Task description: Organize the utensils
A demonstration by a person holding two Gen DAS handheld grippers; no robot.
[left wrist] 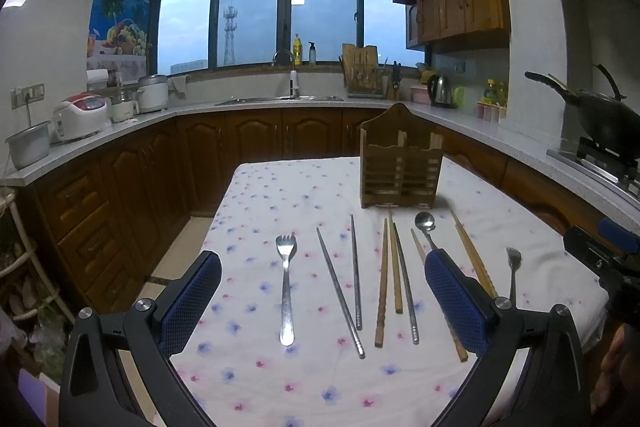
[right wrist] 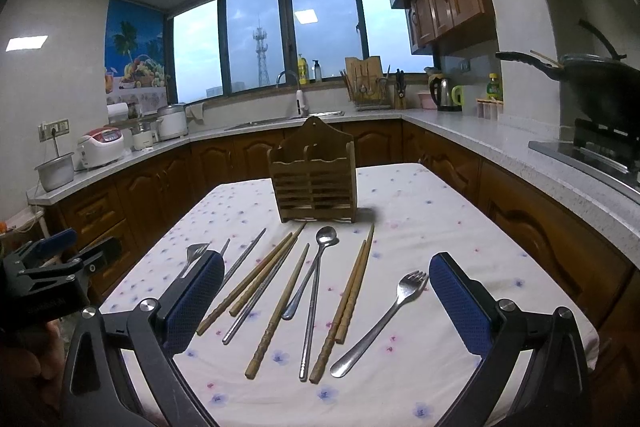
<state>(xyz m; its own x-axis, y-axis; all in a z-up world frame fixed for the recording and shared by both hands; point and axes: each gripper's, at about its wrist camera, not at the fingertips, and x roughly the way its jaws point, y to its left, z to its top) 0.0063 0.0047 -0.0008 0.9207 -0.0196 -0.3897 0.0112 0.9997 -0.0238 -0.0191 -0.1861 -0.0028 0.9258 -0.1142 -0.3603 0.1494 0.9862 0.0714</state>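
Note:
A wooden utensil holder stands upright at the far side of the table, on the flowered cloth. In front of it lie a steel fork, metal chopsticks, wooden chopsticks, a spoon and a second fork. My left gripper is open and empty above the near utensils. My right gripper is open and empty over the chopsticks and spoon.
The table is edged by brown kitchen cabinets and a grey counter. A wok sits on the stove at the right. A rice cooker and a pot stand on the left counter.

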